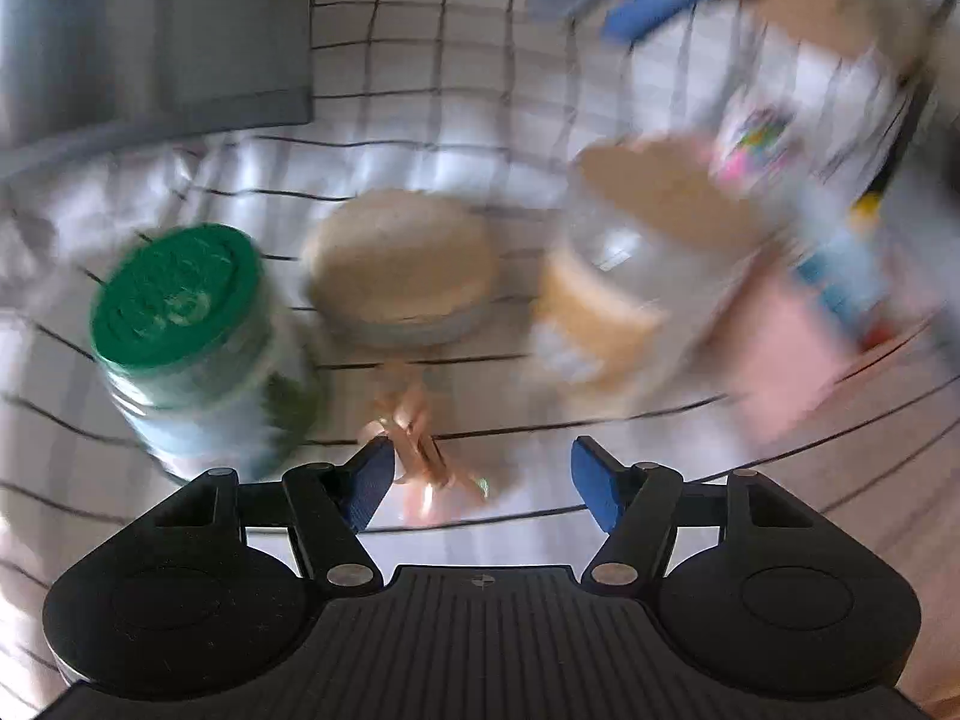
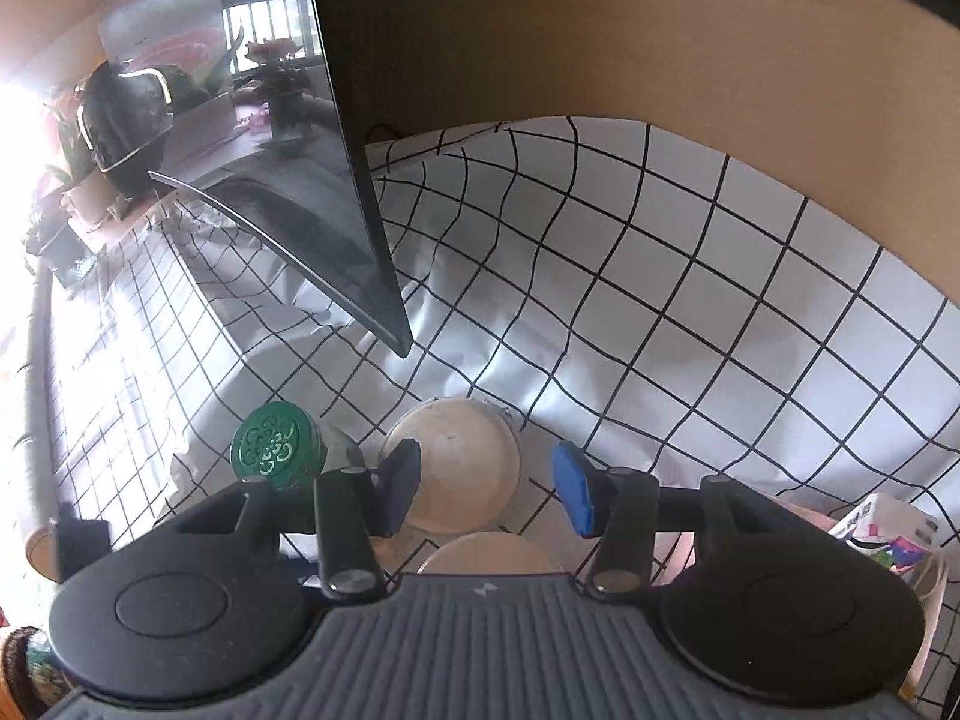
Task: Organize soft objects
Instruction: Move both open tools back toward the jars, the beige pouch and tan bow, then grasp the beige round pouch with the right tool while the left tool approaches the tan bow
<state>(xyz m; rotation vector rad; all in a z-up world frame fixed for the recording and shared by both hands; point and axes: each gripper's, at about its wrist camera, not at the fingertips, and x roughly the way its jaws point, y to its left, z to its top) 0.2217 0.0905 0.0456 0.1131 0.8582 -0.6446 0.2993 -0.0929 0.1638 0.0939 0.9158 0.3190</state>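
My left wrist view is smeared throughout. Just right of the green-lidded jar (image 1: pixel 192 336), the round tan lid (image 1: pixel 399 261) is soft-edged, and the tall clear jar (image 1: pixel 624 276) farther right has a label I can't read. Below and right of the green-lidded jar, a pinkish ribbon-like thing (image 1: pixel 414 438) is too blurred for me to identify. The colourful packets (image 1: pixel 798 228) far right run off the frame. In my right wrist view, the gripper body hides the lower half of the green-lidded jar (image 2: pixel 276 444), and a printed box (image 2: pixel 888 531) far right is cut off.

Green-lid jar (image 2: pixel 273 447), wood-lid jars (image 2: pixel 456 471), dark monitor (image 2: pixel 342 180), grid cloth (image 2: pixel 690 300)
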